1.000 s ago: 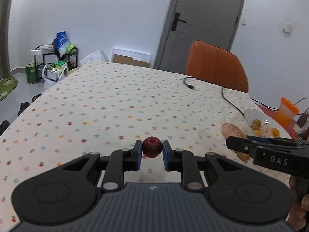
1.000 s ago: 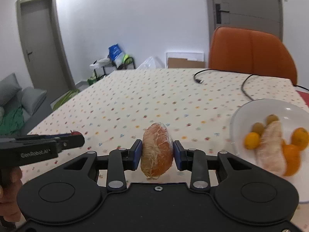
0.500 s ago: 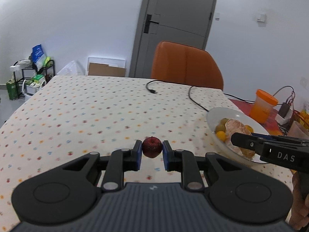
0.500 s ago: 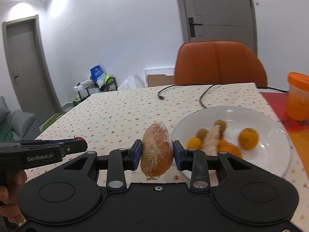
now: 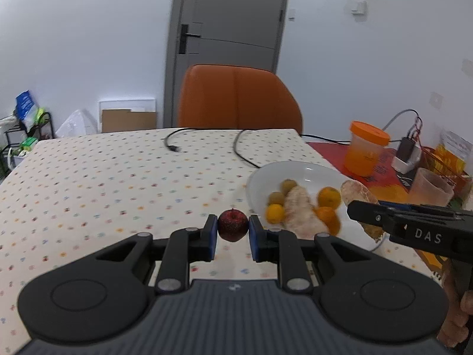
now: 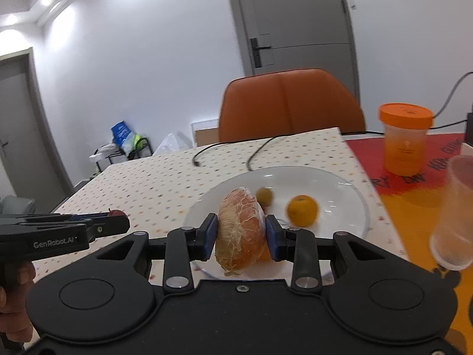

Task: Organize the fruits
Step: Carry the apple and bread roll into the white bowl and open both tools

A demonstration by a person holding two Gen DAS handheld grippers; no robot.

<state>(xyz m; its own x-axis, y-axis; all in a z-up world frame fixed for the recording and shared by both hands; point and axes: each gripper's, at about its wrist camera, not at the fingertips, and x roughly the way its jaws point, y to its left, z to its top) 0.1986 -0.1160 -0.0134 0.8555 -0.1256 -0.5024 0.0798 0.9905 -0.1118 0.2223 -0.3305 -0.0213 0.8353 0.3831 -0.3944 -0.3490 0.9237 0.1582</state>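
Observation:
My left gripper [image 5: 233, 230] is shut on a small dark red apple [image 5: 233, 224], held above the dotted tablecloth just left of the white plate [image 5: 298, 170]. On that plate lie mandarins [image 5: 328, 197], small green-brown fruits [image 5: 288, 184] and a peeled pomelo segment [image 5: 298, 210]. My right gripper [image 6: 241, 236] is shut on another peeled pomelo segment [image 6: 240, 230], hanging over the near part of the plate [image 6: 340, 186], where a mandarin [image 6: 302, 209] and a green-brown fruit [image 6: 264, 195] show. The right gripper with its segment [image 5: 356, 190] also shows at the right of the left wrist view.
An orange chair [image 5: 239, 100] stands behind the table. Two black cables [image 5: 242, 151] lie on the cloth behind the plate. Right of the plate are an orange-lidded jar [image 6: 405, 142], a clear plastic cup [image 6: 455, 210] and a red-and-yellow mat [image 6: 419, 189]. A hand holds each gripper's handle.
Both grippers have swung right across the table with their fruit still gripped. The plate has come from the far right to right in front of them, and the jar and cup have come into view.

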